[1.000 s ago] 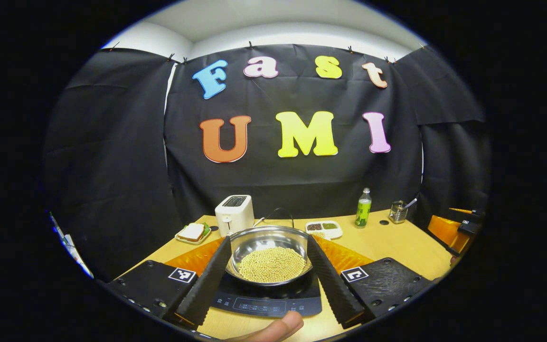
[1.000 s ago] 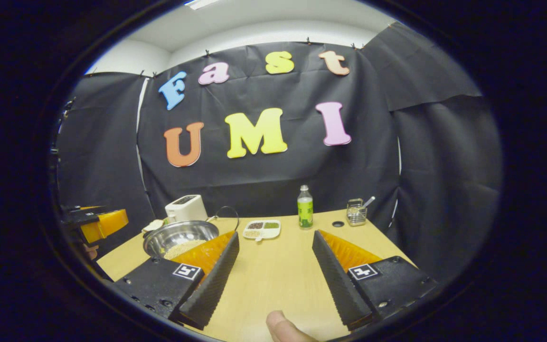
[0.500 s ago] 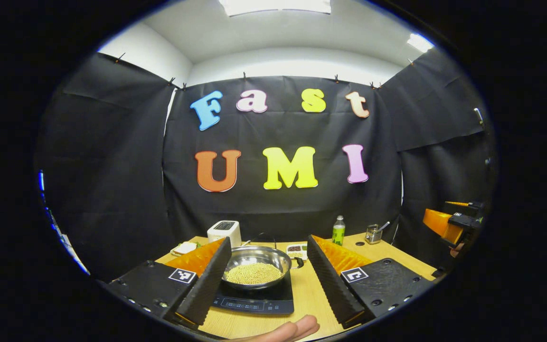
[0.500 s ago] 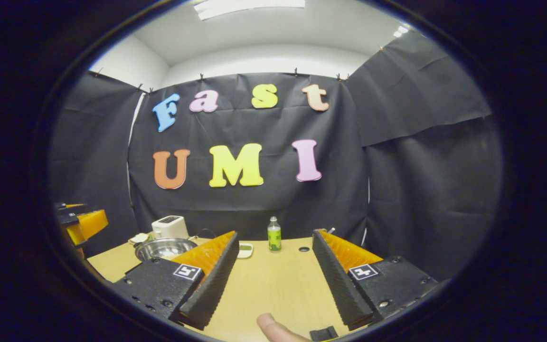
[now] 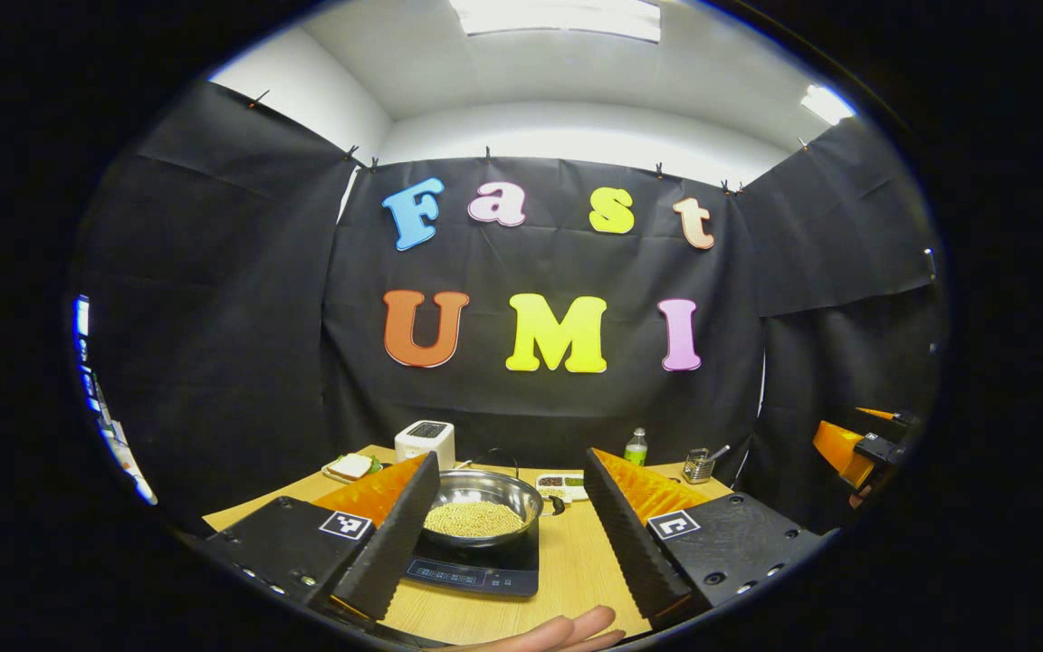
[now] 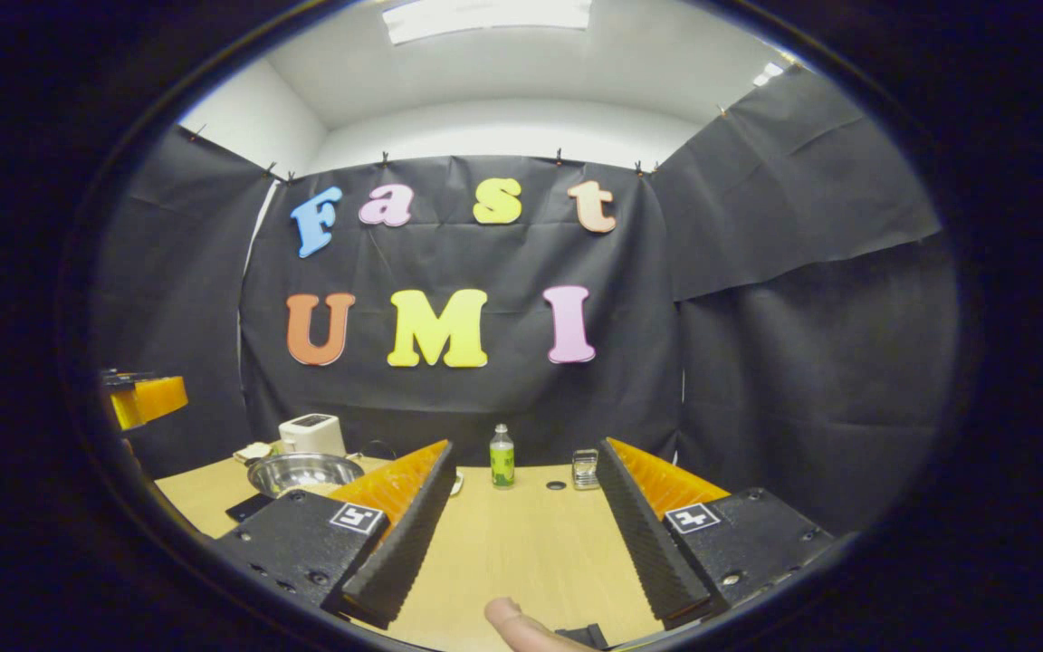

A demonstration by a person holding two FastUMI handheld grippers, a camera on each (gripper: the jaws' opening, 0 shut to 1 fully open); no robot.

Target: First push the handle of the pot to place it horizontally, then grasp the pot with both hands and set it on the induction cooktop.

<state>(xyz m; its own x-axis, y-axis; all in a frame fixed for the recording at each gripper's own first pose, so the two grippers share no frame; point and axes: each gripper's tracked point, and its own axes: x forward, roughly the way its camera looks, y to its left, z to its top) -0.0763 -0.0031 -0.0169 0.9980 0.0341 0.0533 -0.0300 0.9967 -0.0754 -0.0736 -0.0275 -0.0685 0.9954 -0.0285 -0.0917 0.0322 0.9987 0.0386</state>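
Both tools stand wide open and empty above the wooden surface (image 5: 576, 561). Ahead of the left tool (image 5: 501, 530), the steel pot (image 5: 482, 507) of pale beans sits on the induction cooktop (image 5: 476, 569), well clear of both fingers; from the right tool (image 6: 521, 523) the pot lies off to the left. Judging by this, the placing step looks complete, and nothing calls for more than drawing clear. The pot's handle is too small to make out, and a toaster (image 5: 425, 442) stands behind the pot.

Bright overhead light, fisheye-warped edges.
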